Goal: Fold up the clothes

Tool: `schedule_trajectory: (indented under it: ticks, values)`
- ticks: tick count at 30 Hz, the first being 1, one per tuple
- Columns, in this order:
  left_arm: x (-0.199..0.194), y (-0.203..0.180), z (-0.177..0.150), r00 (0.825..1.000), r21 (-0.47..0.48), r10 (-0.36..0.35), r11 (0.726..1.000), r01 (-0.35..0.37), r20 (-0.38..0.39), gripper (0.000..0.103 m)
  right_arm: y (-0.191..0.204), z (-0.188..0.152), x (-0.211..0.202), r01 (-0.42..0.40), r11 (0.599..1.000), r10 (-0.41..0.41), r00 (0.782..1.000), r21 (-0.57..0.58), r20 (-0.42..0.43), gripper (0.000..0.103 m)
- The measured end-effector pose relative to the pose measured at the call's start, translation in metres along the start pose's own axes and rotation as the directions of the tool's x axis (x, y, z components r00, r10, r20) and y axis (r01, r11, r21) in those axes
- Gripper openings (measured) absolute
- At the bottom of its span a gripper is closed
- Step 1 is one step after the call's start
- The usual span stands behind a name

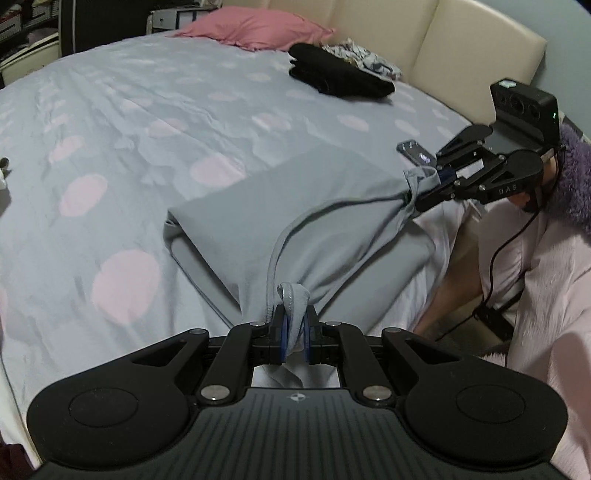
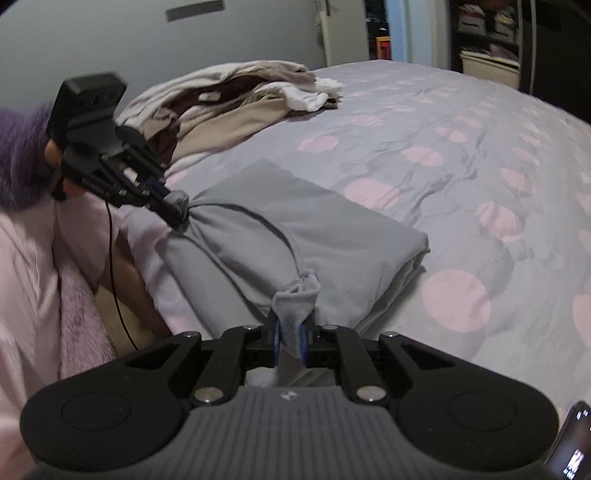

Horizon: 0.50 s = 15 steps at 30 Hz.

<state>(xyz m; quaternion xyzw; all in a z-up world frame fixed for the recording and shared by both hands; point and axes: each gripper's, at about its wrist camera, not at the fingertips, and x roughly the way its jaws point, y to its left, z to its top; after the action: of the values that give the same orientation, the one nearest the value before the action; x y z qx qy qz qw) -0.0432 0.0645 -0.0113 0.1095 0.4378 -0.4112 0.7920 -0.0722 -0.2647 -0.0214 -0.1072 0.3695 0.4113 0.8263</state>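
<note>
A grey garment (image 1: 295,218) lies partly folded on the bed near its front edge; it also shows in the right wrist view (image 2: 325,221). My left gripper (image 1: 294,332) is shut on one bunched corner of its near hem. My right gripper (image 2: 290,338) is shut on the other bunched corner. Each gripper shows in the other's view: the right gripper (image 1: 424,184) at the right, the left gripper (image 2: 173,206) at the left. The held edge is lifted a little off the bed and stretched between the two grippers.
The bed has a grey cover with pink dots (image 1: 110,147). A pink pillow (image 1: 255,29), a folded black garment (image 1: 340,74) and a patterned one (image 1: 362,59) lie by the cream headboard (image 1: 461,44). A pile of unfolded clothes (image 2: 229,99) lies at the far side. A phone (image 1: 415,151) lies near the edge.
</note>
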Motion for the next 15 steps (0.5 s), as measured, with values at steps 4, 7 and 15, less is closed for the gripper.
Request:
schedule_trajectory:
  ticks: [4, 7, 15]
  values:
    - [0.006, -0.006, -0.004, 1.000, 0.034, 0.010, 0.999, -0.010, -0.021, 0.006, 0.019, -0.005, 0.004, -0.008, 0.995, 0.003, 0.999, -0.101, -0.046, 0.028]
    - [0.005, -0.017, -0.009, 0.999, 0.091, 0.029, 0.995, -0.026, -0.033, 0.007, 0.031, -0.009, 0.003, -0.034, 0.989, 0.024, 0.997, -0.146, -0.070, 0.030]
    - [-0.003, -0.044, -0.018, 0.995, 0.227, 0.033, 0.974, -0.010, -0.096, 0.014, 0.057, -0.009, -0.006, -0.051, 0.968, 0.031, 0.996, -0.245, -0.086, 0.036]
